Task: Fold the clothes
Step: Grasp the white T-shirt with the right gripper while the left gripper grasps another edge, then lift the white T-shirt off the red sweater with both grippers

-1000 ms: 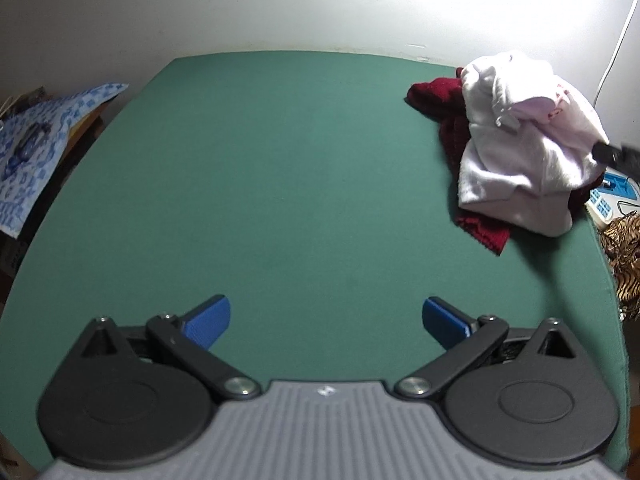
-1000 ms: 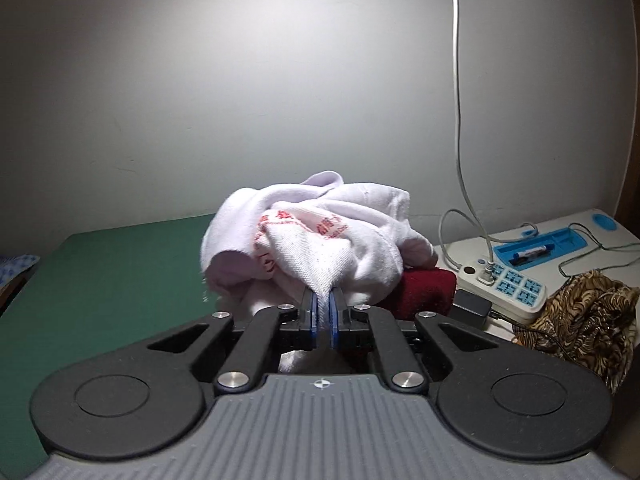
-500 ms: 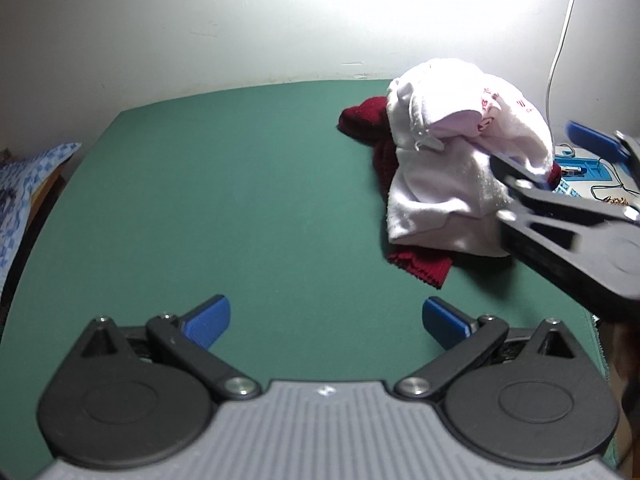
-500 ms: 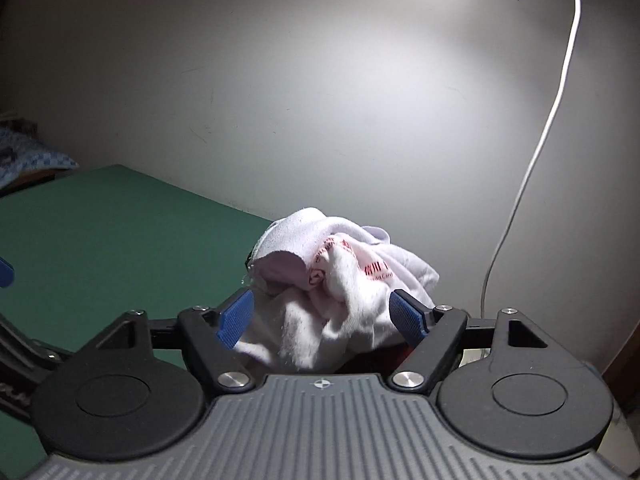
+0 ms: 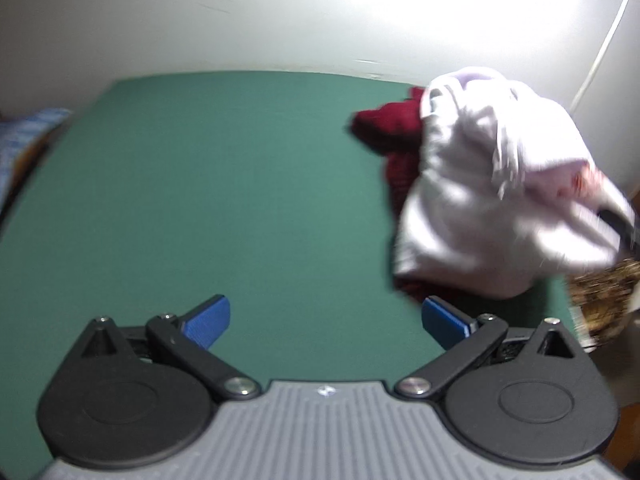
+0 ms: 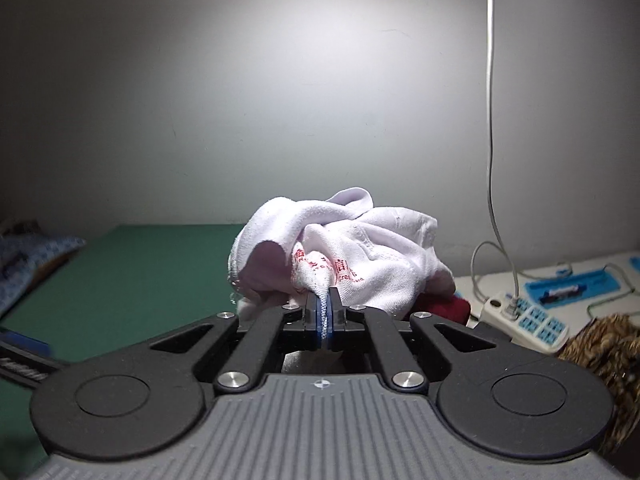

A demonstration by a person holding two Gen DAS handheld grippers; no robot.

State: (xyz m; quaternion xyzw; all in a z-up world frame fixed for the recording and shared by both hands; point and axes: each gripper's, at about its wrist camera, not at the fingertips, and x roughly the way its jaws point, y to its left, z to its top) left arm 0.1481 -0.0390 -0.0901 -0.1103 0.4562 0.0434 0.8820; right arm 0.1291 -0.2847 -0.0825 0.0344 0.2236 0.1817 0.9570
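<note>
Here, right gripper (image 6: pixel 325 318) pinching white garment (image 6: pixel 384 256), left gripper (image 5: pixel 326 318) spread wide.

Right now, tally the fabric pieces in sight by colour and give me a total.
White: 1, the crumpled white garment, pinched in the right claw
Dark red: 1, the dark red garment under it
Blue patterned: 1, the blue patterned cloth off the mat's far side
Leopard print: 1, the leopard-print fabric by the power strip
Total: 4
</note>
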